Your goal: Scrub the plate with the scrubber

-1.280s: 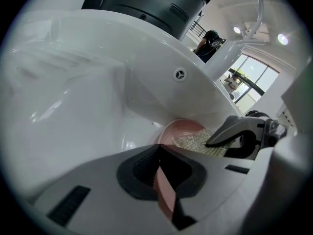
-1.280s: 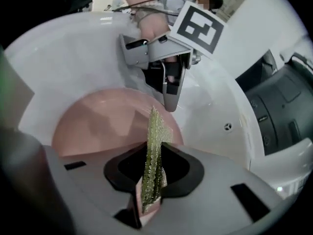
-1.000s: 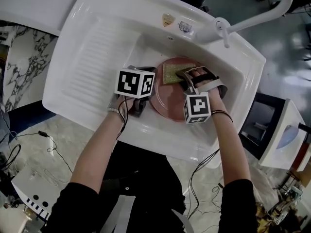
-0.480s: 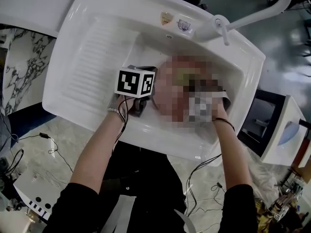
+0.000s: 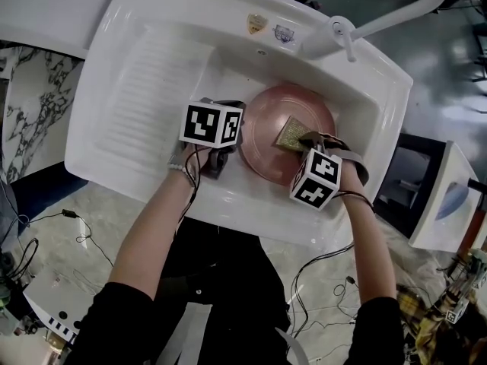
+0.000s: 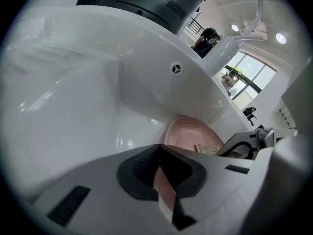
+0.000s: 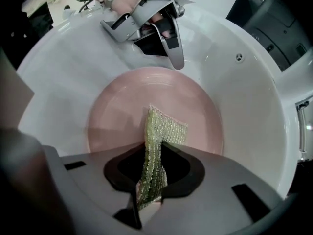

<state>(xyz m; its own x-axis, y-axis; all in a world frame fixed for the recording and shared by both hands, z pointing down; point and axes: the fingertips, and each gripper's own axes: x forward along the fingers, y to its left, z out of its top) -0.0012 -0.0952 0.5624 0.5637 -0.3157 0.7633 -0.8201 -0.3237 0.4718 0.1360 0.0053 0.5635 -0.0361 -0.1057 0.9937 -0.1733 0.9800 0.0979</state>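
The left claw (image 6: 161,175) was closed tight on the near-left rim of the plate (image 6: 190,135), with a strip of pink rim pinched between its dark pads and no gap on either side. From above, the marker cube (image 5: 211,124) on that claw sat just left of the plate, and the person's left forearm (image 5: 152,234) ran back from it toward the camera.

The right claw (image 7: 150,180) pointed down at the plate and was closed on the scrubber (image 7: 157,141). The yellow-green mesh pad stood on edge between the pads, its far end sticking out past the fingertips and folding over onto the pink surface. Whether it pressed on the plate or only brushed it could not be told. Its cube (image 5: 316,177) hung over the near-right rim of the plate, with the right forearm (image 5: 365,242) behind it.

Beyond the right claw the plate lay flat in the bottom of the white sink (image 7: 244,106), and the scrubber rested right of the plate's middle. Past the plate's far edge in that view, the left claw reached in and gripped the rim.

Left of the left claw lay the ribbed drainboard (image 5: 152,74). Beyond both claws, at the sink's far right corner, stood the white tap (image 5: 380,21).
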